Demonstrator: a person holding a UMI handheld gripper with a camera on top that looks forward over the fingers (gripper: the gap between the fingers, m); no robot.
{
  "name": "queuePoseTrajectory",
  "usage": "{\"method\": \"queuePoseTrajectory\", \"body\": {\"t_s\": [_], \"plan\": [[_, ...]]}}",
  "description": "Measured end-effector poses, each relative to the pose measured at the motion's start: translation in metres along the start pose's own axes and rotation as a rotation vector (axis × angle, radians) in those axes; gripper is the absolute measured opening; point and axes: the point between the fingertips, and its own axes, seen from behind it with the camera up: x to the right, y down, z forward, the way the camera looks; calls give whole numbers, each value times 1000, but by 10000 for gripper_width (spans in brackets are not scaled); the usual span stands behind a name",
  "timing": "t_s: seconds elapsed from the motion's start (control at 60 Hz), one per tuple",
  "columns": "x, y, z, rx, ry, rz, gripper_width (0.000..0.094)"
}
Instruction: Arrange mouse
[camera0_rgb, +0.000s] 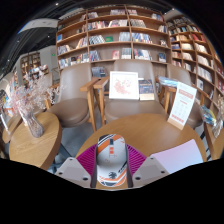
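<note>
A grey and white mouse (112, 160) with orange stripes sits between my two fingers, lengthwise along them, above the round wooden table (150, 128). My gripper (112, 165) is shut on the mouse: the magenta pads (87, 160) press on its left and right sides. The mouse's rear end is hidden at the bottom of the gripper view.
A white mouse mat or sheet (185, 155) lies on the table just right of the fingers. A vase with dried flowers (33, 120) stands on another round table at the left. A chair (95, 100), display stands with books (125, 85) and bookshelves (110, 40) stand beyond.
</note>
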Motion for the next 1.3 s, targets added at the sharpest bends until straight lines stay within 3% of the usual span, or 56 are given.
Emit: {"method": "queuePoseTrajectory", "body": {"t_s": [0.183, 0.383, 0.533, 0.717, 0.783, 0.867, 1.1, 1.2, 1.3], "plan": [[126, -14, -38, 39, 98, -52, 409], [242, 41, -34, -44, 177, -12, 410], [286, 77, -22, -62, 197, 8, 419], [294, 93, -9, -38, 155, 14, 537], [301, 88, -16, -24, 189, 24, 717], [305, 77, -37, -12, 225, 25, 865], [268, 54, -179, 56, 269, 20, 852], [246, 63, -239, 89, 296, -3, 850], [216, 81, -279, 105, 256, 11, 851]]}}
